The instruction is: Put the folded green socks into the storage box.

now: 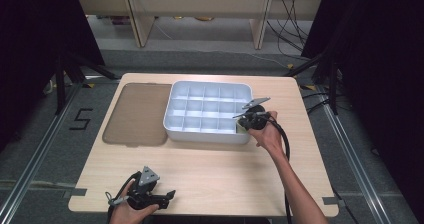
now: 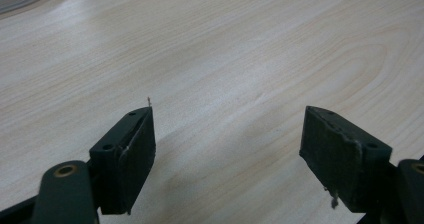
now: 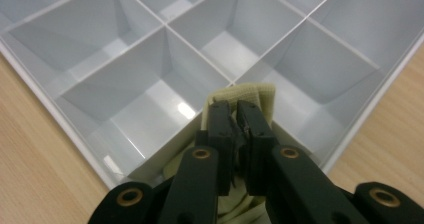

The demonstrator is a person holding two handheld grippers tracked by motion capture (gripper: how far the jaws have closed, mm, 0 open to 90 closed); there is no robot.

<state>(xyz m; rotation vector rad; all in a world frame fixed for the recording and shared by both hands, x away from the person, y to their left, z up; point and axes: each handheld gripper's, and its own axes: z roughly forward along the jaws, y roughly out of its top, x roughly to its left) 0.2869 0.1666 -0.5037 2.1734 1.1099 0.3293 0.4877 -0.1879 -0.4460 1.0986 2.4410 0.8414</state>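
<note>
I'm holding the right gripper (image 3: 239, 115) pinching a cloth (image 3: 250, 95) over the tray (image 1: 207, 134) corner; left gripper (image 2: 227, 144) resting, gaping wide, empty.

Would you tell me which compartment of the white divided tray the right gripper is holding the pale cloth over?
The near right corner compartment: the right gripper, shut on the pale cloth, hangs there.

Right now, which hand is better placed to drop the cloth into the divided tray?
Right. The right gripper is already shut on the pale cloth above the divided tray, at its near right corner. The left gripper sits open near the table's front edge, far from the tray.
</note>
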